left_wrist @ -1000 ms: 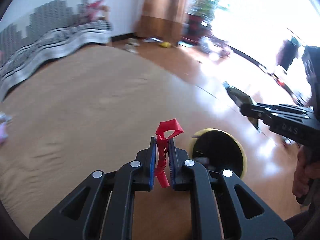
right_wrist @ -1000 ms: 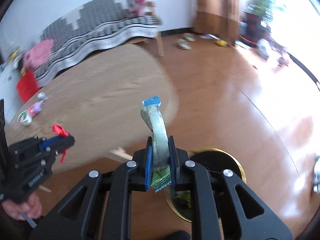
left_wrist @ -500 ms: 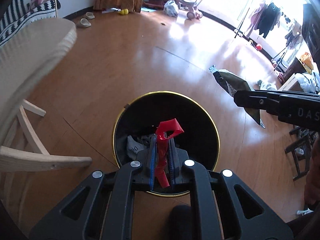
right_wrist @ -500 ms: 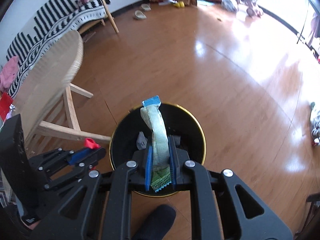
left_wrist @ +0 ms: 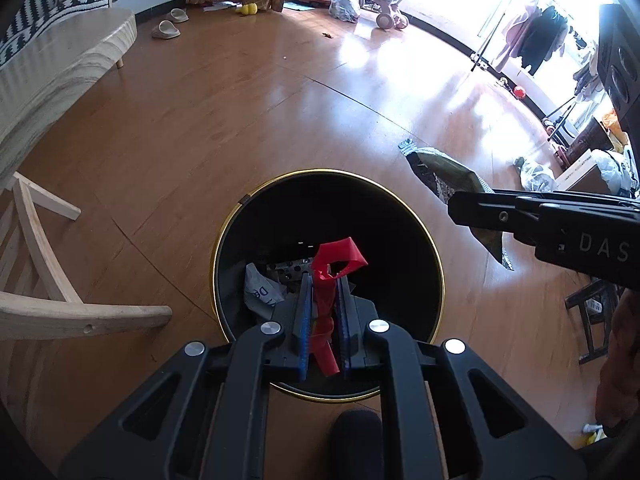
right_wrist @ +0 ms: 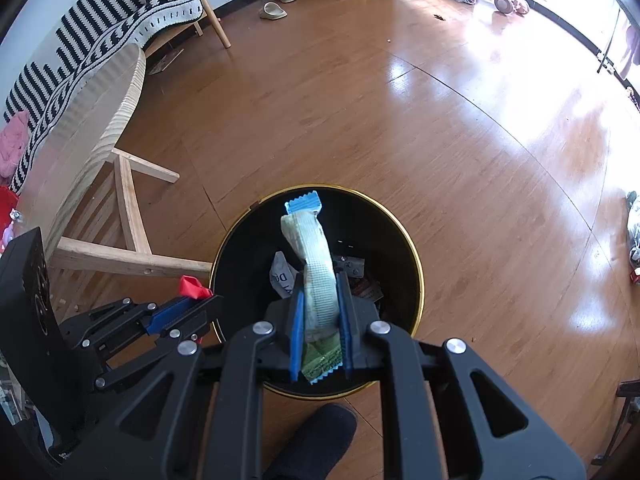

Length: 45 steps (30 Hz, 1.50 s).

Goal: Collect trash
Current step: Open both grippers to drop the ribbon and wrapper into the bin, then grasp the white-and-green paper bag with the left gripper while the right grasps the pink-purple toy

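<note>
The floor [right_wrist: 460,128] is gleaming, warm brown wood with window light pooling on it. A pale wooden table [right_wrist: 104,128] is standing off to one side, its legs angling down beside a black bin [left_wrist: 400,216] with a gold rim. The bin is sitting on the floor right under both grippers, and a few scraps are already lying at its bottom (a white wrapper with blue print, some dotted packaging).

The left gripper [left_wrist: 325,276] is pointing steeply down over the bin's mouth, its blue pads clenched on a red scrap [left_wrist: 336,258], a twisted strip whose crumpled top is sticking out past the fingertips. In the right wrist view the same gripper [right_wrist: 208,298] is reaching in from the side at the bin's rim, the red scrap [right_wrist: 192,286] poking from its tip.

The right gripper [right_wrist: 320,280] is also hanging over the bin, pinching a green packet [right_wrist: 316,276] with a blue crimped end; the packet is standing up between the pads and curving forward over the opening. From the left wrist view the right gripper [left_wrist: 454,204] is showing side-on, the packet [left_wrist: 448,172] jutting from it.

A dark-socked foot [right_wrist: 320,440] is resting just beside the bin.
</note>
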Motion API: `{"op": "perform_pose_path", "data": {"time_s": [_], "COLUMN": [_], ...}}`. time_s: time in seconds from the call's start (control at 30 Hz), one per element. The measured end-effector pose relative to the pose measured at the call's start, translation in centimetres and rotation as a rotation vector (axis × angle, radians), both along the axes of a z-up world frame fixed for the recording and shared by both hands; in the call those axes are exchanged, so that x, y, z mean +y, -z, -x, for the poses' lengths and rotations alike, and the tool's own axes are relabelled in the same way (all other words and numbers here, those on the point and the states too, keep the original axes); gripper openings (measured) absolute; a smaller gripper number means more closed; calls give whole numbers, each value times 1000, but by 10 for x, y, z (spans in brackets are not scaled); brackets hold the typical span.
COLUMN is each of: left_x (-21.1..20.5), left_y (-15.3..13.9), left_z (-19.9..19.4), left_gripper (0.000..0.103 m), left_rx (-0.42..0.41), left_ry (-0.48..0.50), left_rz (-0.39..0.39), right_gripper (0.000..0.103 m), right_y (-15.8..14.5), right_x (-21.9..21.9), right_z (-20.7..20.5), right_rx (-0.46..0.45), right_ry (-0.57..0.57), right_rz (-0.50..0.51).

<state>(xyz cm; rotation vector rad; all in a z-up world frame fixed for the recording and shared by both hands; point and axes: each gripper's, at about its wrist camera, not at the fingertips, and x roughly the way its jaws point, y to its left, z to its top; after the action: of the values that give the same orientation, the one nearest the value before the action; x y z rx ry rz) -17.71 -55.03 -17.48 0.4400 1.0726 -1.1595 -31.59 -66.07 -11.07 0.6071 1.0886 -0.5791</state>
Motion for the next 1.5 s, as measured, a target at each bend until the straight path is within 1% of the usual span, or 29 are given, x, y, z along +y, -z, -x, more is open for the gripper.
{"op": "perform_pose_path", "data": {"time_s": [0.17, 0.2, 0.23, 0.27, 0.3, 0.33, 0.47, 0.6, 0.7, 0.73, 0.8, 0.83, 0.9, 0.97, 1.0, 1.1, 1.13, 1.23, 1.33, 1.37, 1.4, 1.47, 1.5], "left_x": [1, 0, -1, -1, 1, 2, 3, 6, 10, 13, 21, 25, 37, 53, 63, 101, 119, 163, 221, 246, 265, 315, 331], "left_y": [-1, 0, 0, 0, -1, -3, -5, -6, -12, -17, -26, -31, -48, -67, -76, -107, -118, -136, -150, -155, -156, -161, -162], "left_z": [4, 5, 6, 6, 6, 5, 3, 2, 1, 0, -3, -5, -8, -17, -22, -49, -62, -94, -134, -150, -162, -192, -201], "left_gripper": [12, 14, 30, 60, 72, 77, 77, 77, 83, 85, 86, 87, 89, 92, 92, 93, 93, 93, 93, 93, 93, 93, 93], "left_rx": [10, 15, 16, 22, 26, 23, 26, 25, 15, 8, 5, 0, -19, -46, -60, -85, -99, -128, -181, -205, -218, -252, -269], "left_ry": [7, 12, 14, 11, 4, -5, -10, -13, -20, -27, -30, -30, -32, -51, -68, -146, -186, -282, -409, -465, -508, -627, -668], "left_rz": [4, 3, -1, -5, 3, 18, 16, 13, 20, 24, 40, 47, 71, 97, 111, 154, 165, 180, 164, 154, 147, 130, 119], "right_gripper": [15, 20, 33, 46, 72, 77, 77, 77, 77, 77, 78, 80, 85, 86, 87, 87, 88, 88, 88, 88, 88, 89, 89], "right_y": [-2, -2, -3, -3, -5, -9, -13, -15, -19, -23, -32, -39, -54, -68, -75, -91, -95, -106, -115, -116, -117, -116, -115], "right_x": [-4, -5, -6, -7, -7, -6, -9, -9, -5, -3, 0, 4, 15, 28, 34, 56, 65, 98, 139, 160, 172, 208, 223], "right_z": [1, 1, 2, 2, 3, 4, 6, 4, 0, -1, -3, -5, -10, -19, -24, -47, -56, -94, -140, -161, -172, -205, -217], "right_rx": [-17, -25, -28, -35, -42, -50, -69, -67, -71, -76, -94, -105, -127, -156, -168, -203, -213, -244, -264, -268, -268, -267, -265], "right_ry": [17, 22, 27, 33, 40, 44, 61, 58, 54, 53, 53, 52, 44, 27, 17, -22, -37, -101, -191, -236, -261, -335, -363], "right_rz": [-7, -15, -21, -25, -14, 5, 3, 6, 14, 16, 26, 43, 81, 105, 117, 132, 134, 135, 130, 130, 129, 122, 118]}}
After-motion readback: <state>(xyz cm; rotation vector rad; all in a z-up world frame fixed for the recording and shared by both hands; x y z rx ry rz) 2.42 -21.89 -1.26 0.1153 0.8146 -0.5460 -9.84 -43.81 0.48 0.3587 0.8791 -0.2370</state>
